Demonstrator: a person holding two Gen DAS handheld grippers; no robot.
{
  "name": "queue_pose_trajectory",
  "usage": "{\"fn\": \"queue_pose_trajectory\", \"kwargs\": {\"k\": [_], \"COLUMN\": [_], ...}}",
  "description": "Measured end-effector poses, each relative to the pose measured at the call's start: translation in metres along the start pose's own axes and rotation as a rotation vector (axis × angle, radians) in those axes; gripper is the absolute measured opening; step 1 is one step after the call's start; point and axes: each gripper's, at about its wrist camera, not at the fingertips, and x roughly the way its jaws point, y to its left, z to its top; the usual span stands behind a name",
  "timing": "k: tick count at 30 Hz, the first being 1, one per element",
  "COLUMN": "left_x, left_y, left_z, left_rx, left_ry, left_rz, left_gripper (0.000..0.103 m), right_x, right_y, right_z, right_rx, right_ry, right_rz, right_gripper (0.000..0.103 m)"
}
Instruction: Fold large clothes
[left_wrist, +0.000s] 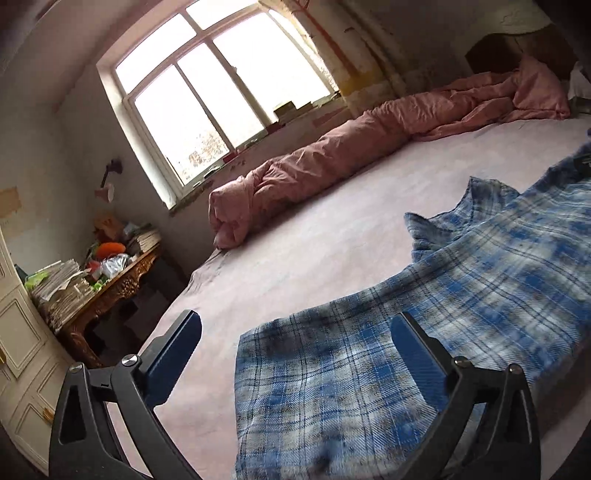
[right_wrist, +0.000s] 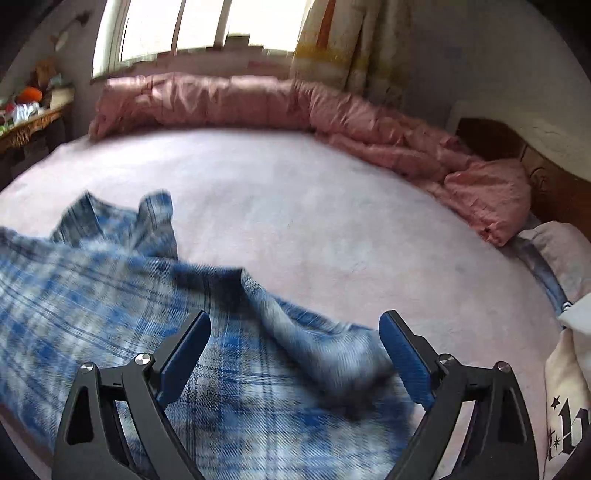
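A blue and white plaid shirt (left_wrist: 424, 332) lies spread on the pale pink bed sheet (left_wrist: 314, 236). In the left wrist view my left gripper (left_wrist: 295, 325) stands wide open above the shirt's near left corner, and its blue pads do not touch the cloth. The same plaid shirt (right_wrist: 110, 295) fills the lower left of the right wrist view, blurred, with a raised fold in the middle. My right gripper (right_wrist: 295, 325) is open over that fold, nothing pinched between its pads. The collar (right_wrist: 122, 218) points toward the far side of the bed.
A rolled pink duvet (left_wrist: 351, 147) runs along the far side of the bed under the window (left_wrist: 221, 88). A cluttered wooden table (left_wrist: 99, 288) stands left of the bed. A pillow (right_wrist: 561, 251) and white printed cloth (right_wrist: 565, 398) lie at the right edge.
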Motion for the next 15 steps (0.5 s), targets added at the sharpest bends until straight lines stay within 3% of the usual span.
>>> {"fn": "queue_pose_trajectory", "kwargs": {"k": [3,6,7,11,15], "left_x": [-0.017,-0.024,-0.026,-0.018,0.010], "left_y": [0.004,0.007,0.004,-0.011,-0.006], "left_z": [0.002,-0.003,-0.006,-0.024,-0.053], "left_rx": [-0.034,-0.123,-0.133,-0.090,-0.272], "left_ry": [0.024,0.112,0.140,0.250,0.450], "left_rz": [-0.062,-0.203,-0.219,-0.217,-0.353], "left_gripper": [0.102,0.102,0.102,0.103,0.103], "right_x": [-0.025,-0.047,-0.051,-0.040,-0.029], "right_y": [-0.012,-0.025,-0.028,-0.019,0.001], "right_z": [0.003,-0.001,-0.003,-0.021,-0.055], "right_rx": [0.035,0.103,0.120,0.077,-0.022], "right_ry": [-0.047,-0.094,-0.092,0.053,0.140], "right_rz": [0.060,0.159,0.200,0.230,0.228], "right_gripper": [0.094,0.103,0.103,0.103,0.103]}}
